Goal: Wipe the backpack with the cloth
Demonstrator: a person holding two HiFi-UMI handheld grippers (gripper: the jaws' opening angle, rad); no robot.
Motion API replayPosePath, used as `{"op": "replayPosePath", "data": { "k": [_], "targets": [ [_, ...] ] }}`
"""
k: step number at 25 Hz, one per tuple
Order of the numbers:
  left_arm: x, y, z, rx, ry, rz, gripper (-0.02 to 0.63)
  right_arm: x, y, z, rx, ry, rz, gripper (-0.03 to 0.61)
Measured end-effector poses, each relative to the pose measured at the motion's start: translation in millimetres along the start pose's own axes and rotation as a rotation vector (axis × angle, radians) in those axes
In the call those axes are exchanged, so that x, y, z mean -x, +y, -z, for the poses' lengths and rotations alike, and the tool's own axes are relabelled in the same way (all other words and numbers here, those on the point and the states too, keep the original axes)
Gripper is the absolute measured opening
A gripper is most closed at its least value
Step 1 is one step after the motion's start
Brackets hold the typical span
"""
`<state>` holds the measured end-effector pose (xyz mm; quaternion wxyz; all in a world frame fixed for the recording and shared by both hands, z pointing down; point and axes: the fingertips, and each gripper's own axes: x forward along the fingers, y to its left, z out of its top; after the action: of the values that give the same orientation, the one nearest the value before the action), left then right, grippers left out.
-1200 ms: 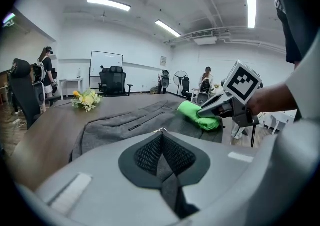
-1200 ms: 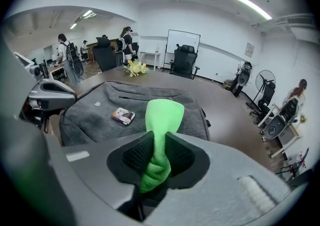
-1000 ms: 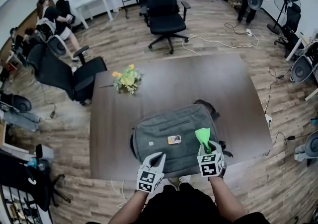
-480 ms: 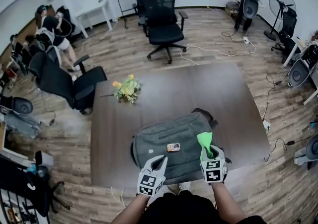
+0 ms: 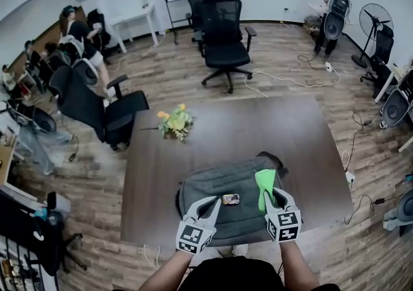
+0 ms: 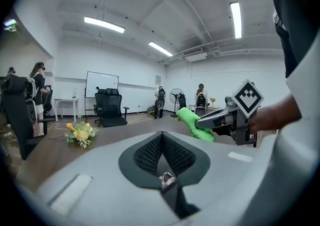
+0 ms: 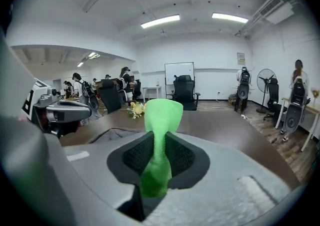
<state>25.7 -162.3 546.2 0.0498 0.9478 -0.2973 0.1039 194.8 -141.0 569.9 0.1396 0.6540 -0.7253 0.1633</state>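
A grey backpack (image 5: pixel 222 209) lies flat at the near edge of the brown table (image 5: pixel 290 135), with a small tag (image 5: pixel 230 199) on top. My right gripper (image 5: pixel 274 196) is shut on a bright green cloth (image 5: pixel 265 183), which sticks up and forward over the backpack's right part. In the right gripper view the cloth (image 7: pixel 161 115) is pinched between the pads and fans out above them. My left gripper (image 5: pixel 205 204) hovers over the backpack's near left part. Its pads meet with nothing between them (image 6: pixel 162 134). The left gripper view shows the cloth (image 6: pixel 192 121) to its right.
A small bunch of yellow flowers (image 5: pixel 175 122) stands on the table's far left. Black office chairs (image 5: pixel 222 38) stand beyond the table and another (image 5: pixel 97 106) at its left. People sit at the far left (image 5: pixel 77 38). Fans (image 5: pixel 377 25) and cables line the right side.
Both grippers have edged a little forward over the backpack's near part, the cloth still held in the right one. The head view has shifted slightly.
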Motion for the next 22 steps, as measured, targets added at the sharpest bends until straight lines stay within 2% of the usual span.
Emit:
{"op": "replayPosePath", "data": {
  "k": [7,15,22],
  "targets": [
    [15,37,-58,-0.031,-0.132,-0.088,0.019,12,5,-70,0.094,-0.199,-0.029,0.077],
    [43,49,-118,-0.053,-0.281,-0.128,0.020,40,19,-142,0.158,-0.417,-0.011,0.078],
    [57,56,-145,-0.087,-0.344,-0.153,0.020,51,46,-173,0.202,-0.505,-0.032,0.077]
  ]
}}
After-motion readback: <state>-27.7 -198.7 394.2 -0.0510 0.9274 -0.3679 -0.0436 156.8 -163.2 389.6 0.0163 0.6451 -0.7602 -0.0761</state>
